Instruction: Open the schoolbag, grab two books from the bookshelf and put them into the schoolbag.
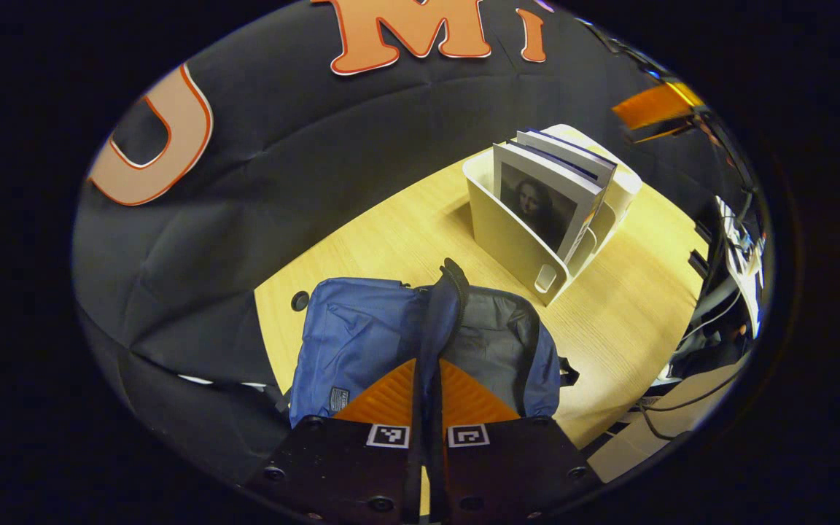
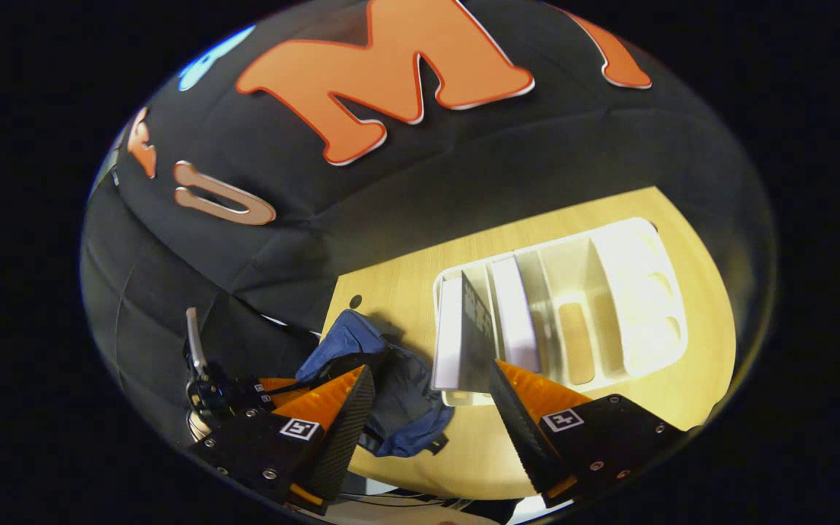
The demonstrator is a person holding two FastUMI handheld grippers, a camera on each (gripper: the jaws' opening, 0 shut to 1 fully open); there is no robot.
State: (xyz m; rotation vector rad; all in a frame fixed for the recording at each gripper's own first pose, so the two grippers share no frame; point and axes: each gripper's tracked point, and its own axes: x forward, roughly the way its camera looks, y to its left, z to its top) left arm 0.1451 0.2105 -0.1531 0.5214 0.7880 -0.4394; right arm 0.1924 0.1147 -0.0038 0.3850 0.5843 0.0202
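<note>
Blue fabric schoolbag (image 1: 362, 343) lies on the wooden desk (image 1: 631, 313), its rim pinched by the closed left gripper (image 1: 427, 397); right gripper (image 2: 427, 408), fingers wide and empty, should descend squarely over one upright book (image 2: 475, 335) in the white bookshelf (image 2: 639, 292).

1. Dim booth; the wooden table (image 1: 631, 306) lit warmly from above.
2. The white rack (image 2: 631, 292) glares, washed out; soft shadow beside it.
3. Strong fisheye bending at edges; rims slightly blurred.
</note>
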